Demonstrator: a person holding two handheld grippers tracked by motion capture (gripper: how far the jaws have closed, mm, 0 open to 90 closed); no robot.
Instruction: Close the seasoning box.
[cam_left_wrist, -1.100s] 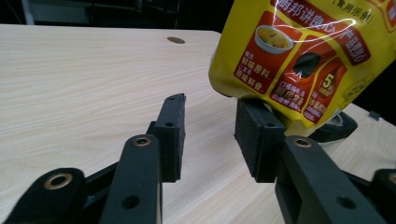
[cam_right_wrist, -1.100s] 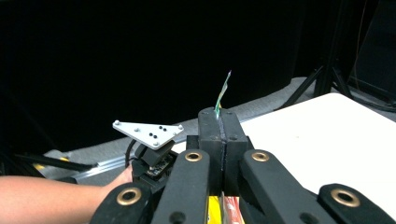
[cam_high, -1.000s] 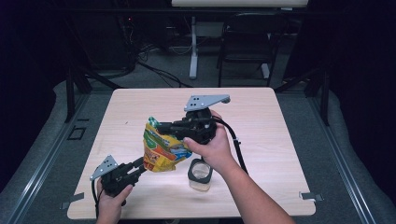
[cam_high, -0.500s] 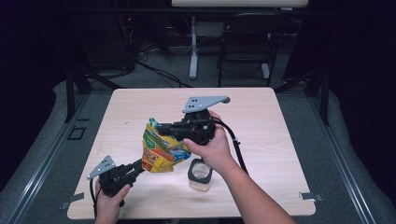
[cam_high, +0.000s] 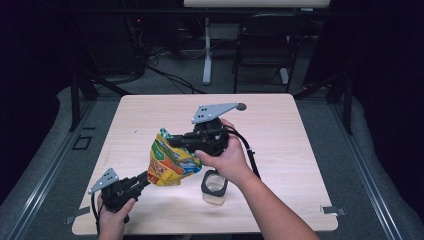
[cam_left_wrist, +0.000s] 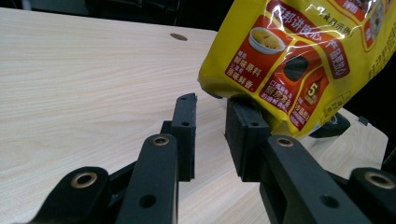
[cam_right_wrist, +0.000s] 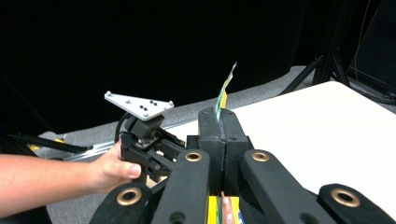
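Bright overhead light on the table (cam_high: 300, 150), dark surroundings, glare on the pouch (cam_left_wrist: 299, 51), slightly soft focus.

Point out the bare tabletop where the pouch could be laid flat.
Bare: the table's far-left stretch beyond the pouch, and the whole right side past the jar. Crowded: front centre, around pouch, jar and both tools.

wooden table (cam_high: 310, 150), black-lidded jar (cam_high: 214, 186), chair (cam_high: 262, 47)

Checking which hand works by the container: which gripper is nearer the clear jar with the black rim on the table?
Right. The right gripper holds the snack bag just above and behind the jar. The left gripper sits across the bag's lower corner, farther from the jar.
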